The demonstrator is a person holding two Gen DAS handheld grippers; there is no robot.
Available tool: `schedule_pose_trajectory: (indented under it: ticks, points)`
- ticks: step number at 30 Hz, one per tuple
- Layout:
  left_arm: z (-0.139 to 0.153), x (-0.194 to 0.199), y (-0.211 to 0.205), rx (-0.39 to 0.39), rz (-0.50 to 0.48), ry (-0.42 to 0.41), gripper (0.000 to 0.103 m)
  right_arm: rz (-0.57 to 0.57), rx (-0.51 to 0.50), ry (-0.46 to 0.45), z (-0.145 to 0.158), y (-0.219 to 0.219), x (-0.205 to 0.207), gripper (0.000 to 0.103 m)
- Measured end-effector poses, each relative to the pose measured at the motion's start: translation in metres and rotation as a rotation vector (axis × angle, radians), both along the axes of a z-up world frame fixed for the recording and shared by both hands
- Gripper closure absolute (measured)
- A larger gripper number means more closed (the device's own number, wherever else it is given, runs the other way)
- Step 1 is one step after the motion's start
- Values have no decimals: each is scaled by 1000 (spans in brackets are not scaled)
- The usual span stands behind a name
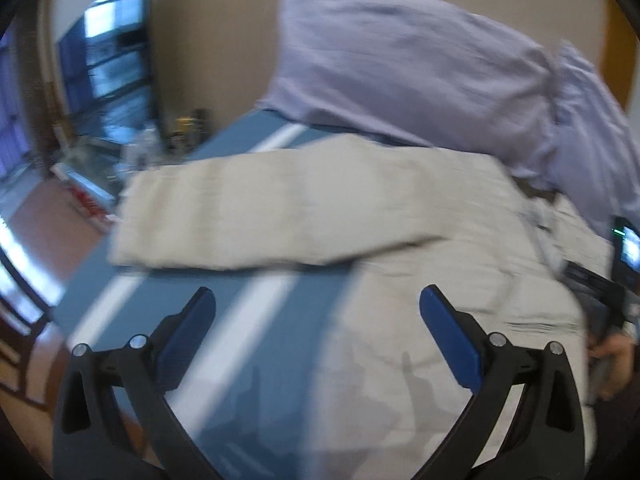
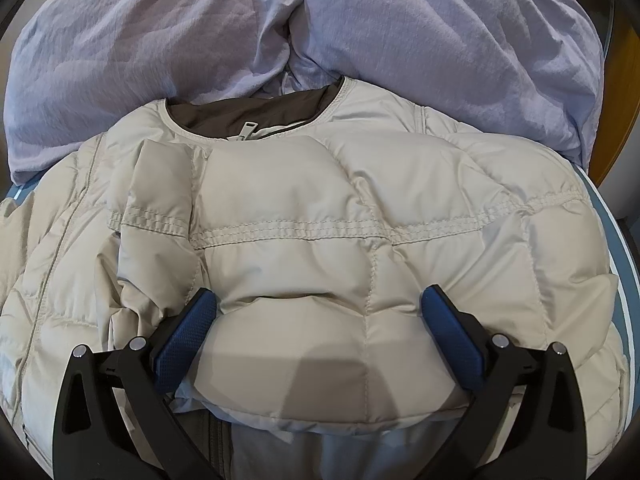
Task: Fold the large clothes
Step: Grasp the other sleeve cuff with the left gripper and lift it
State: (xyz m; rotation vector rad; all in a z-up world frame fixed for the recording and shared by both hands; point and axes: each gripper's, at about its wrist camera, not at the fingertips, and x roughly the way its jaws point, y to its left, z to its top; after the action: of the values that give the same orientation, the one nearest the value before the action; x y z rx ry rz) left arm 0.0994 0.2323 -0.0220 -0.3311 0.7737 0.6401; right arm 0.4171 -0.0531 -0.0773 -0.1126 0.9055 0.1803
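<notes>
A cream quilted puffer jacket (image 2: 312, 216) lies on a bed, collar and zip pull (image 2: 246, 128) toward the far side. One sleeve is folded across its chest. My right gripper (image 2: 318, 300) is open, jaws standing on either side of that puffy folded sleeve, low over it. In the blurred left wrist view the jacket (image 1: 420, 240) lies ahead with its other sleeve (image 1: 248, 216) stretched out to the left. My left gripper (image 1: 316, 300) is open and empty above the blue striped sheet (image 1: 256, 336), beside the jacket's edge.
A lilac duvet (image 2: 360, 28) is bunched behind the jacket, also seen in the left wrist view (image 1: 420, 64). A window (image 1: 108, 44) and a low table with small objects (image 1: 188, 128) stand beyond the bed. The bed edge and reddish floor (image 1: 48, 216) lie left.
</notes>
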Motion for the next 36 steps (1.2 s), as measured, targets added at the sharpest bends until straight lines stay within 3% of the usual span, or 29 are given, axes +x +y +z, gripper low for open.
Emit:
schedule_pose_trajectory:
  ticks: [13, 18, 24, 26, 31, 36]
  points:
    - [-25, -43, 139, -4, 299, 47, 4, 1, 13, -1, 1, 1, 0, 1]
    - [-42, -43, 165, -78, 334, 78, 23, 0, 13, 0, 1, 0, 0, 1]
    - [-56, -42, 171, -138, 344, 60, 35, 0, 13, 0, 1, 1, 0, 1]
    - [-57, -43, 170, -131, 351, 50, 39, 0, 13, 0, 1, 0, 0, 1]
    - [-57, -35, 167, -130, 325, 27, 72, 0, 14, 1, 0, 1, 0, 1]
    - [-45, -24, 162, -107, 338, 25, 84, 0, 14, 1, 0, 0, 0, 1]
